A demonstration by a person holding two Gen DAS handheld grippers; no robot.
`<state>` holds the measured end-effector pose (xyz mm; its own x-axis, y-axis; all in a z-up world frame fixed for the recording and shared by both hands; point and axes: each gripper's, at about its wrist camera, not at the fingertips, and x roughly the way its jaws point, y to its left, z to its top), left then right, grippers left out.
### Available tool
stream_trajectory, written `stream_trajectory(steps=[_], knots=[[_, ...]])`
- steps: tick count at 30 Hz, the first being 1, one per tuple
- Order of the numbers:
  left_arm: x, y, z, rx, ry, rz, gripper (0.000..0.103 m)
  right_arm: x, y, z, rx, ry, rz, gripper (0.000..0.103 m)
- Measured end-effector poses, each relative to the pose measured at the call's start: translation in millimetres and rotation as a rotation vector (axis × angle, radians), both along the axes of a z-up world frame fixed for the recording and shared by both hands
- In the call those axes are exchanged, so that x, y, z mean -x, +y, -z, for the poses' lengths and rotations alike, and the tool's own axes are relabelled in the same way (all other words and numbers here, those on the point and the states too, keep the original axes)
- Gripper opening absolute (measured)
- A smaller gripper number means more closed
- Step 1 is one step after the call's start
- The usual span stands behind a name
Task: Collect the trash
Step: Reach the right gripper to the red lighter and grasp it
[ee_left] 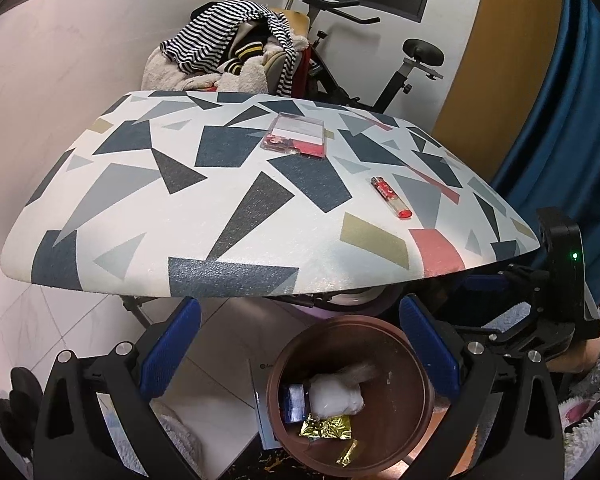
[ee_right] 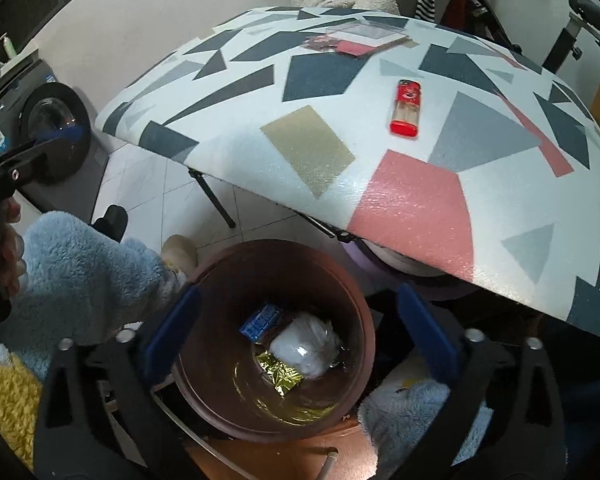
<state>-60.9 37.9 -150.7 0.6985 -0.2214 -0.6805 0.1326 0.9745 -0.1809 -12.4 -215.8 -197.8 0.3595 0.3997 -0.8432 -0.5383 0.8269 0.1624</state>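
Trash in bin: a white wad (ee_right: 306, 346), gold foil (ee_right: 280, 372) and a blue packet (ee_right: 260, 320) lie at the bottom of the brown bin (ee_right: 364, 312), below the counter's near edge.
Left gripper (ee_left: 300, 344): jaws wide, holding nothing, poised above the bin, pointing across the counter (ee_left: 140, 200).
Card holder (ee_left: 296, 136): far side of the counter, well ahead of both jaws.
Lighter (ee_right: 406, 108): ahead and up from the right jaws, long axis running roughly away from them; likely the next pick.
Right gripper (ee_right: 296, 332): jaws wide, empty, directly over the bin; the nearer one to the lighter.
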Motion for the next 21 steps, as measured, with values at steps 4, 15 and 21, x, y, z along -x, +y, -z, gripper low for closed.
stream_trajectory(steps=[4,15,21], knots=[[-1.1,0.5,1.1,-0.004,0.005,0.006,0.097,-4.6,-2.6,-4.0,0.002,-0.01,0.008,0.097],[-11.4,0.7,-4.2,-0.068,-0.053,0.004,0.097,-31.5,-1.4,-20.5,0.041,-0.081,0.012,0.097],[-23.0,3.6,-13.3,-0.101,-0.095,-0.017,0.097,-52.9,1.5,-28.8,0.047,-0.109,-0.007,0.097]])
